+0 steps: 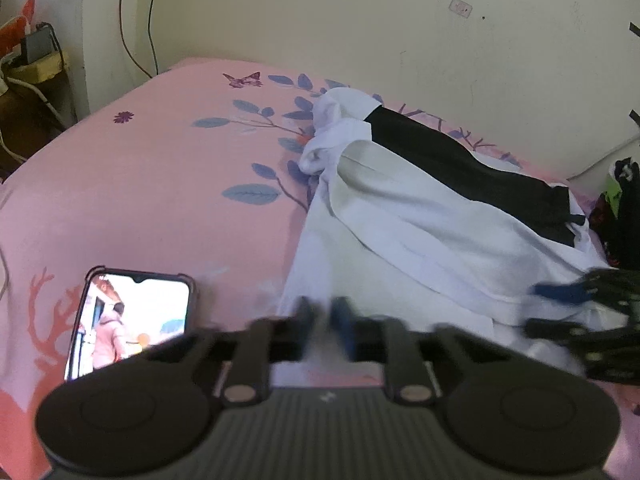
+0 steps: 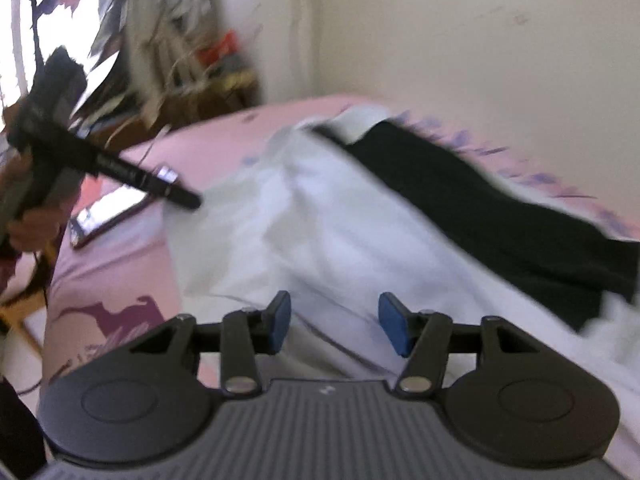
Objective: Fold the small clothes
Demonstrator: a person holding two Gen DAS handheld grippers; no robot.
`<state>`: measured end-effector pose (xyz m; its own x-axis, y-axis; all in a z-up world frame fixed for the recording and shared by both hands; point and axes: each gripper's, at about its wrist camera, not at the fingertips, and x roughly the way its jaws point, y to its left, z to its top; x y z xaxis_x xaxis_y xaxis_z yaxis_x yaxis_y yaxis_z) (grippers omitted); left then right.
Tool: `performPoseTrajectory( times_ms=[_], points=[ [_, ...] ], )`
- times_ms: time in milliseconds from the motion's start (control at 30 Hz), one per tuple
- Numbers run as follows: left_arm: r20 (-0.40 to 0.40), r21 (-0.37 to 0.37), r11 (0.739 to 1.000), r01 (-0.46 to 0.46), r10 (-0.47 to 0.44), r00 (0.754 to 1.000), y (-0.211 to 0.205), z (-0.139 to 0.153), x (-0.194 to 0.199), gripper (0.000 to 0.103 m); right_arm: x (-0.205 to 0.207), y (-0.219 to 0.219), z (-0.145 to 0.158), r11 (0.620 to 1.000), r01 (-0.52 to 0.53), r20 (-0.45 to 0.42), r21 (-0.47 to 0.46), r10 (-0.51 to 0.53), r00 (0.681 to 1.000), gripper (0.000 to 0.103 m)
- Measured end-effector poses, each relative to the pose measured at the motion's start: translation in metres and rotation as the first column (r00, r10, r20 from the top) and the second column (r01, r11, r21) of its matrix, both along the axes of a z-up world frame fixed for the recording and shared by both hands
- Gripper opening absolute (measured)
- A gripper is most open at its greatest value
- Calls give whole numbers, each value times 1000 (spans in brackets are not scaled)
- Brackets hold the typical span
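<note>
White garment (image 1: 420, 240) spread across the pink floral bedsheet (image 1: 140, 184), with a black panel (image 1: 472, 168) running along its far side toward the wall and a bunched white collar end (image 1: 332, 132) at the far corner. Smartphone (image 1: 132, 320) lying screen-up and lit on the sheet just left of the garment's near edge.

Left gripper (image 1: 324, 320) low at that near edge, fingers drawn close together with only a narrow gap; blurred, so impossible to tell whether any cloth is pinched between them. Right gripper (image 2: 334, 324) poised over the garment's near white part, blue pads (image 2: 394, 330) spread wide, nothing held.

Likely trouble from here:
- Closing on a single top layer instead of the whole hem, leaving the lower layer behind and producing a skewed fold. Cause: rumpled, overlapping cloth near the edge.
- Snagging the bedsheet together with the garment, dragging the sheet up. Cause: fingers pressed too deep into a soft surface.
- Knocking or sweeping the smartphone while lifting the left edge. Cause: its place right beside the garment's near corner.
- Uneven lift between the two sides, letting the black panel slide and bunch toward the collar end.
</note>
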<state>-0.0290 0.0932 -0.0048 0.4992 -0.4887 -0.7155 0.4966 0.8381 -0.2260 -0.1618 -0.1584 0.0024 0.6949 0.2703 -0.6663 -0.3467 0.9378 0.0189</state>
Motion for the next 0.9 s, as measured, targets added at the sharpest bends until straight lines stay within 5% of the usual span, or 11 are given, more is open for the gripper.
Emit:
performPoseTrajectory(
  times_ms=[100, 233, 267, 300, 367, 467, 633, 733, 767, 867, 900],
  points=[
    [6, -11, 1000, 10, -10, 1000, 4, 3, -2, 4, 27, -22, 8, 989, 141, 58, 52, -144, 988, 0],
    [-13, -32, 999, 15, -16, 1000, 6, 1, -2, 5, 43, -92, 10, 858, 415, -17, 303, -431, 902, 2],
    [-14, -29, 1000, 10, -11, 1000, 6, 1, -1, 7, 35, -98, 10, 850, 412, -21, 327, -430, 903, 10],
    [-9, -20, 1000, 4, -4, 1000, 6, 1, -1, 9, 26, -98, 13, 858, 402, -7, 320, -422, 907, 35],
    [1, -12, 1000, -5, 5, 1000, 6, 2, -1, 15, -1, -99, 21, 868, 409, 75, 282, -445, 893, 48],
    [-1, -20, 1000, 4, -4, 1000, 6, 3, -2, 18, -51, -118, 31, 839, 439, 122, 322, -497, 859, 48],
    [2, 0, 1000, 25, -25, 1000, -2, 4, -1, 17, -132, -142, 25, 734, 595, 113, 329, -656, 746, 54],
    [-1, 0, 1000, 30, -30, 1000, -2, 3, -1, 5, -161, -141, 13, 713, 616, 55, 335, -668, 742, 55],
    [-1, 1, 999, 34, -34, 999, -1, 3, -1, 4, -166, -137, 7, 717, 615, 32, 330, -659, 751, 52],
    [9, 3, 1000, 28, -28, 1000, 5, 5, -5, 4, -169, -126, -5, 724, 638, 25, 263, -666, 745, 5],
    [12, 15, 1000, 21, -21, 1000, 8, 7, -8, 4, -171, -128, -2, 718, 643, 14, 268, -670, 742, 0]
  ],
)
